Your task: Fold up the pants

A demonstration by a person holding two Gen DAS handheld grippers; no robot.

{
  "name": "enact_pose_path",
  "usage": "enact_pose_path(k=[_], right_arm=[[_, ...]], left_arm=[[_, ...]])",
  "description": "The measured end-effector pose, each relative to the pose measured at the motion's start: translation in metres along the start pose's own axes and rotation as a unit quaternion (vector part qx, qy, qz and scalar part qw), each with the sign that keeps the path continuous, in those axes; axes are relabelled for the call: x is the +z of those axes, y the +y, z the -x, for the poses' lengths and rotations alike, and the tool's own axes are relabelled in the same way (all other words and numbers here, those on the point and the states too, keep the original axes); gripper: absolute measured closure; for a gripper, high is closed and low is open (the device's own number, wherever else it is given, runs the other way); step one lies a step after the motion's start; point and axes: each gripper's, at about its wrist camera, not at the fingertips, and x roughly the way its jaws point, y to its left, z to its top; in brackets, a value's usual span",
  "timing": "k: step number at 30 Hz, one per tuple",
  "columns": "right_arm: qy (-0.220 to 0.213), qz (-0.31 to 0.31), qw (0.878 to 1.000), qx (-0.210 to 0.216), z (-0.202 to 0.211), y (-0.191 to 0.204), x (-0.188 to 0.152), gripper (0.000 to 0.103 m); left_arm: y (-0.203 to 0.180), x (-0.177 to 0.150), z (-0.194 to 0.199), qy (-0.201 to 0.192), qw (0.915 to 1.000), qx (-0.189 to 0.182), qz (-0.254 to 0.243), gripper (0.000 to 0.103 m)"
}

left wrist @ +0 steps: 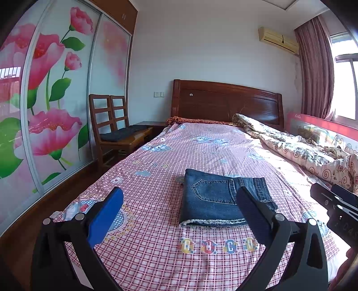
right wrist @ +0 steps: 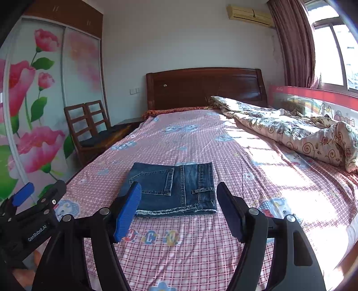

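I am holding the left gripper [left wrist: 179, 215] and right gripper [right wrist: 179, 210] above the bed [right wrist: 201, 257], jaws wide and empty; brushing the folded pants [right wrist: 172, 190] lying there could undo them.

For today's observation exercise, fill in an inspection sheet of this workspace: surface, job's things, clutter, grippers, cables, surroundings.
Surface: bed sheet, pink checked, flat.
Job's things: jeans folded into a compact rectangle, frayed edge nearest the cameras.
Clutter: crumpled floral quilt along the window side.
Grippers: left gripper and right gripper both open, holding nothing.
Cables: nothing seen.
Surroundings: headboard, two chairs, flowered wardrobe, curtain, air conditioner.
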Motion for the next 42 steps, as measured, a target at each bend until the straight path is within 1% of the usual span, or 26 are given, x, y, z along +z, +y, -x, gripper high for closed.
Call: enact_pose_path(k=[9,13,16,25,27,30,34,37,42], right_arm=[[0.002,-0.004,1.000,0.002,0.001,-0.001,-0.001,0.033],[0.005,-0.003,1.000,0.002,0.000,-0.002,-0.001,0.033],[0.005,-0.001,1.000,0.003,-0.001,-0.001,-0.002,0.033],[0.010,0.002,1.000,0.002,-0.003,-0.003,-0.002,0.033],[0.010,0.001,1.000,0.003,-0.004,-0.003,-0.001,0.033],[0.012,-0.001,1.000,0.005,-0.004,-0.004,-0.001,0.033],[0.014,-0.003,1.000,0.006,-0.004,-0.006,-0.002,0.033],[0.016,-0.002,1.000,0.004,-0.005,-0.006,-0.002,0.033],[0.019,0.000,1.000,0.004,-0.006,-0.005,-0.002,0.033]], left_arm=[[-0.001,0.001,-0.003,0.012,0.9999,0.000,-0.003,0.002],[-0.004,-0.001,-0.002,0.009,0.9999,0.002,-0.011,0.002],[-0.005,0.000,-0.002,0.013,0.9998,-0.008,-0.010,0.002],[0.000,0.000,-0.008,0.025,0.9997,0.004,0.000,0.002],[-0.001,-0.001,-0.010,0.027,0.9996,0.009,-0.009,0.002],[0.001,-0.001,-0.011,0.030,0.9995,0.002,-0.004,0.002],[0.000,-0.001,-0.013,0.036,0.9991,-0.020,-0.003,0.002],[-0.004,-0.001,-0.014,0.040,0.9991,-0.009,-0.012,0.002],[-0.001,-0.003,-0.018,0.049,0.9987,-0.016,0.000,0.002]])
